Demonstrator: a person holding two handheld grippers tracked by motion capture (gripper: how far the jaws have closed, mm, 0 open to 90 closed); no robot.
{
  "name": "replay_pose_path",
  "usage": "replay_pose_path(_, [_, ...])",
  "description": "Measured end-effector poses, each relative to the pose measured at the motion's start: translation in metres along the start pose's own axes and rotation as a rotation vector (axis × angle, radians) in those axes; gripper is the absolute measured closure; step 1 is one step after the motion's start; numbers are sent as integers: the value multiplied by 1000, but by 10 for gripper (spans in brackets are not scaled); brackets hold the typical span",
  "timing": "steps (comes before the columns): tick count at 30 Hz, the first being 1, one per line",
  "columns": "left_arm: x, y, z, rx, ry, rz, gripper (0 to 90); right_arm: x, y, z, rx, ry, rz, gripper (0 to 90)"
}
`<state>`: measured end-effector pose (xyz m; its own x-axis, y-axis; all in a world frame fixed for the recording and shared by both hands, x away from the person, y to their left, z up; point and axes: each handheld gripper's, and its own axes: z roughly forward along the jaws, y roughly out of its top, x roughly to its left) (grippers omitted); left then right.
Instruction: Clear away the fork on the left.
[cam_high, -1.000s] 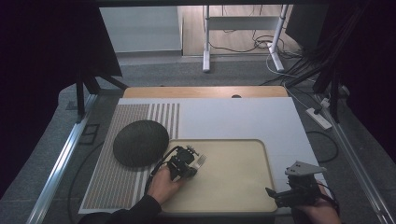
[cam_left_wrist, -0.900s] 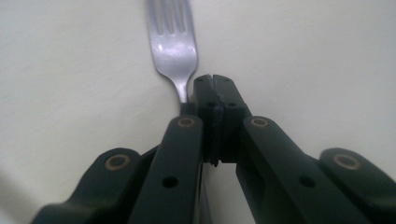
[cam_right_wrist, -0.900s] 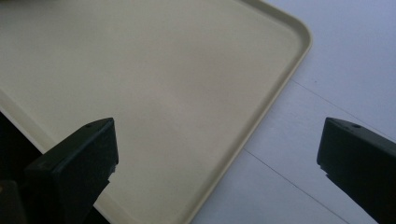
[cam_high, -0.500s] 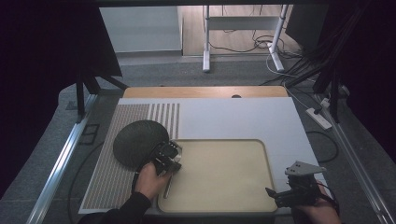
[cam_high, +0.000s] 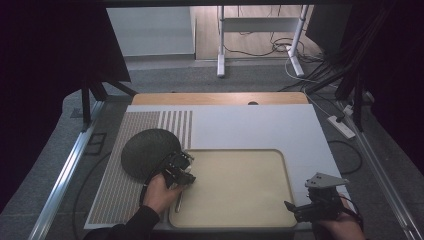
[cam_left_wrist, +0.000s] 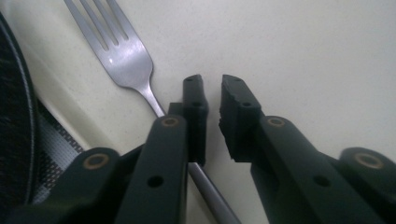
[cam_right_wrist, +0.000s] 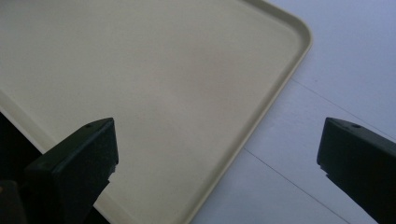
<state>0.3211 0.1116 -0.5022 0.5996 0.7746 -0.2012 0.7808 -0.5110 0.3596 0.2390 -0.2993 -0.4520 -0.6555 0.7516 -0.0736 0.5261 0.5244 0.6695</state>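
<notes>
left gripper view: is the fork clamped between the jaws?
No. The fork lies on the tray with its handle passing beside and under one jaw of the left gripper, and the gap between the jaws holds nothing.

Wooden bench (cam_high: 220, 98) up top, a strip of bare edge showing at the far side. Across it, a white cover sheet (cam_high: 250, 125), and over on the left a striped panel (cam_high: 135, 125) of fine lines. A dark round disc (cam_high: 147, 150) sits on those stripes. Off the right edge, a white power strip (cam_high: 341, 126) on the grey carpet (cam_high: 200, 80). Farther back, two white frame legs (cam_high: 220, 65) with loose cables (cam_high: 260, 47) between them. Metal rail (cam_high: 65, 185) down the left, black curtain (cam_high: 50, 50) beyond it.
</notes>
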Motion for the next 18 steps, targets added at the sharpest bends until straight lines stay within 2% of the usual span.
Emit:
replay_pose_path(1, [0, 0, -1, -8, -1, 7, 770, 0, 0, 0, 0, 0, 0, 0])
replay_pose_path(2, [0, 0, -4, -22, -1, 18, 700, 0, 0, 0, 0, 0, 0, 0])
replay_pose_path(6, [5, -3, -10, -65, 7, 28, 570, 0, 0, 0, 0, 0, 0, 0])
replay_pose_path(8, [9, -4, -11, -94, -4, 39, 524, 0, 0, 0, 0, 0, -1, 0])
replay_pose_path(13, [12, -4, -11, -148, -15, 48, 316, 0, 0, 0, 1, -1, -2, 0])
replay_pose_path(16, [14, -4, -10, -150, -17, 65, 218, 0, 0, 0, 1, 0, -4, 0])
replay_pose_path(18, [15, -4, -9, -156, -26, 60, 199, 0, 0, 0, 0, -1, -4, 0])
